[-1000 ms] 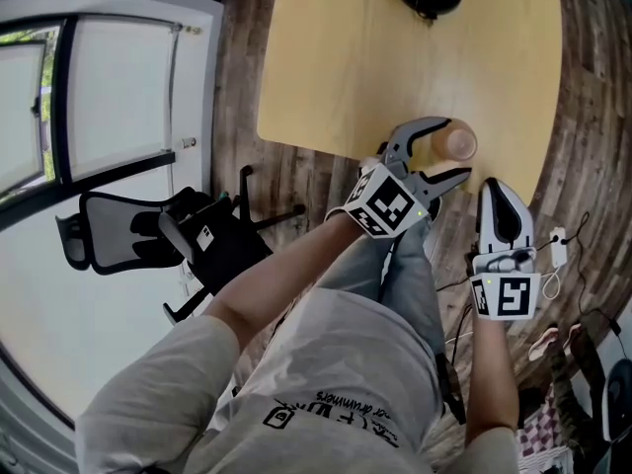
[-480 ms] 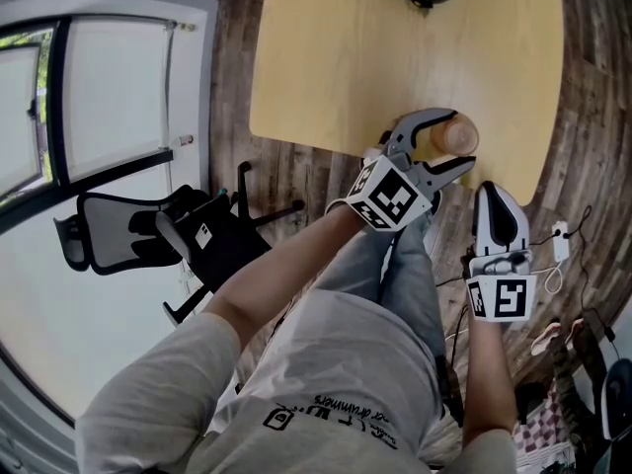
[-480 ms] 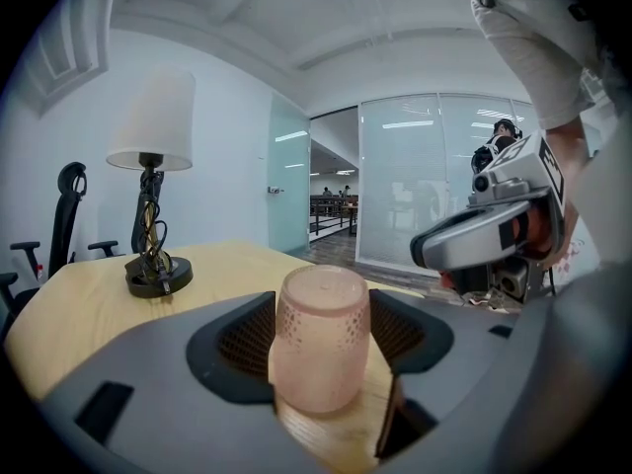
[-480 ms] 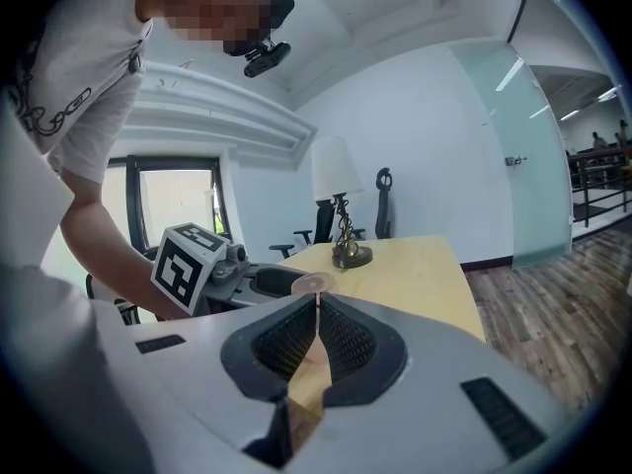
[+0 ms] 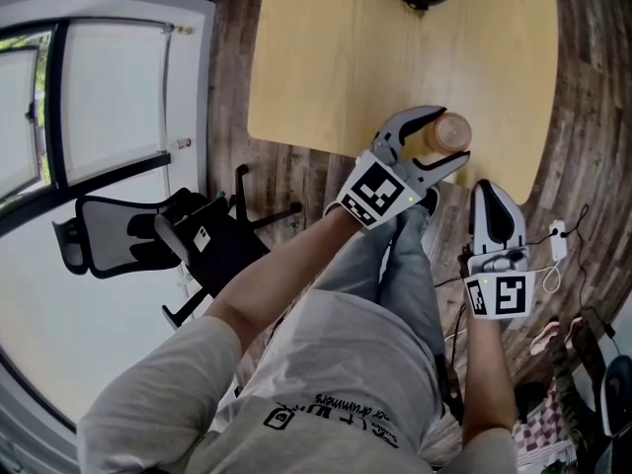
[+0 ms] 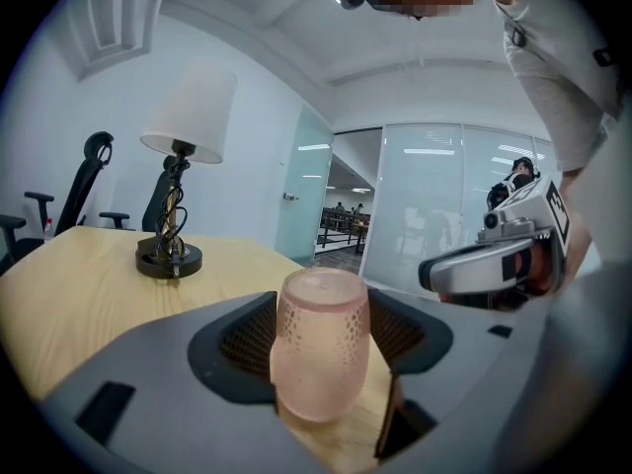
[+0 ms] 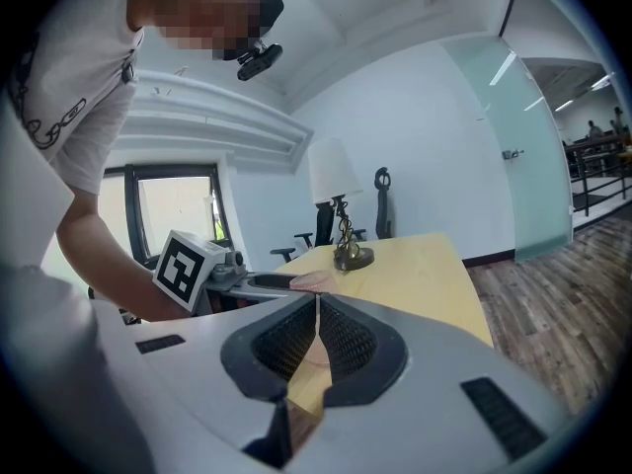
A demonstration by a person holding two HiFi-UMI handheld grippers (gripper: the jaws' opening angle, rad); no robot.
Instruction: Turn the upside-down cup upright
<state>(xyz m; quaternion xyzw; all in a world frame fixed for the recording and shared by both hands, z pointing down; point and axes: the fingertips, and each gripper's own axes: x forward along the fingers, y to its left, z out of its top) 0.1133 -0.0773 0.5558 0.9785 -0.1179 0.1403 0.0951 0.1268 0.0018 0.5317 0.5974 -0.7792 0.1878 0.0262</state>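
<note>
Since the head view looks almost straight down, the nearest stuff is the person's grey shirt (image 5: pixel 326 383) and jeans (image 5: pixel 395 255), with both forearms reaching out ahead. Right tongs (image 5: pixel 492 194) come first: jaws pressed fully together with nothing in them, sitting just short of the table's near edge, a bit right of the cup and not touching it. Cables and a plug lie on the wooden floor (image 5: pixel 583 97) just right of them.

Left tongs (image 5: pixel 449 138) are a little farther out, over the near right corner of the table (image 5: pixel 336 57). They're spread wide around the cup (image 6: pixel 321 344) and have just been closing in slightly. From the left gripper view, the cup stands between the two mesh pads with some gap on both sides, so no squeeze on it.

The cup is a pink, see-through one with a dotted texture. It stands on the pale wood close to that near edge, upside down with its closed base on top.

Off to the left on the floor there's a black office chair (image 5: pixel 148 235) next to a white-framed window. Way at the far end of the table sits a lamp (image 6: pixel 183 166) with a dark round foot and a white shade, well apart from the cup.
</note>
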